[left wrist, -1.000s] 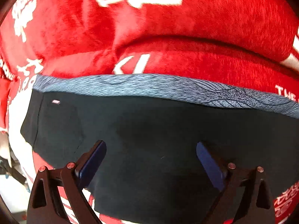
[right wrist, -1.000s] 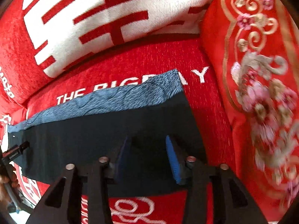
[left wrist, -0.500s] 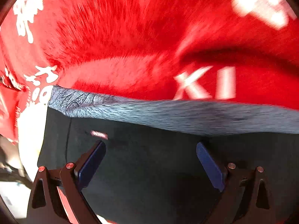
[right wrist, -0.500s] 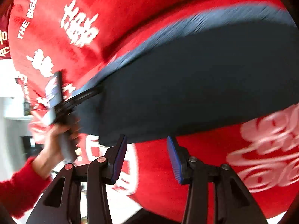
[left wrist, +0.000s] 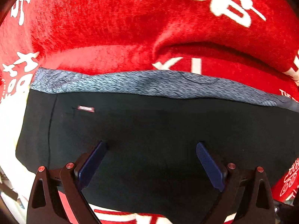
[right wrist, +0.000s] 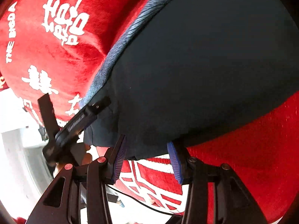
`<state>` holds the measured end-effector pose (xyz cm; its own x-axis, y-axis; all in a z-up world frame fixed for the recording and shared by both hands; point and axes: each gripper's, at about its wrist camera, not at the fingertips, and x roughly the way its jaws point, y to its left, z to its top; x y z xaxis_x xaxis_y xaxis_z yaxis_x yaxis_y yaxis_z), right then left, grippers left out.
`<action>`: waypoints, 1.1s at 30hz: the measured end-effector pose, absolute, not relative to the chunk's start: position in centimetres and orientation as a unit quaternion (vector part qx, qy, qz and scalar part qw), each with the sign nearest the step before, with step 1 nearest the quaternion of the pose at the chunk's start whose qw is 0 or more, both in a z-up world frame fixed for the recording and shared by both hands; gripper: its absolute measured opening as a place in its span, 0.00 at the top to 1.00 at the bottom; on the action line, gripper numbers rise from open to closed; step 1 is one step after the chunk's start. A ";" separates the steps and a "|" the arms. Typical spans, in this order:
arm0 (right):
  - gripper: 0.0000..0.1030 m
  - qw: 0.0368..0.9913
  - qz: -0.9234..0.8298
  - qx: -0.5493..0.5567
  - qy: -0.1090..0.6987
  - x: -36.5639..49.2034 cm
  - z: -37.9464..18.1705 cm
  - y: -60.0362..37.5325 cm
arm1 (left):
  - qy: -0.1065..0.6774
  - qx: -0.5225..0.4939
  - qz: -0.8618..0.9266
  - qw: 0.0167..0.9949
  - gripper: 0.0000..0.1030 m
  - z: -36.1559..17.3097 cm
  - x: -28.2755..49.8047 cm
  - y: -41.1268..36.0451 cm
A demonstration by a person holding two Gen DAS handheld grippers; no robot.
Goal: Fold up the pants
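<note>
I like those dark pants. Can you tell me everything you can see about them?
The pants are very dark, smooth fabric, with a mottled blue-grey band along the far edge, a seam and a tiny pale label near one end. They lie spread flat on a fuzzy red blanket with white writing. The left gripper hangs open above them; the right gripper is open at their near edge.

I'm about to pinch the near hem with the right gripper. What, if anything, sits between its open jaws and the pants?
Nothing visible does. The right gripper is open at the near edge of the pants, with only red blanket beneath.
</note>
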<state>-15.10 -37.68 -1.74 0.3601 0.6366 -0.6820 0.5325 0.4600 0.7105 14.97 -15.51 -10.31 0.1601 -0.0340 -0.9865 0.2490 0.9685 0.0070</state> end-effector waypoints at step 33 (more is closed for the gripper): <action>0.91 0.776 -0.072 0.198 0.595 -2.4 0.4 -44.9 | 0.606 0.102 -0.114 0.781 0.00 -11.8 16.5 -23.2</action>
<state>-2.44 -44.91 0.36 0.2815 0.1242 -0.9515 0.3466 0.9115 0.2215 16.48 -23.20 -11.79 0.2405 -0.0544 -0.9691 0.3026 0.9529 0.0215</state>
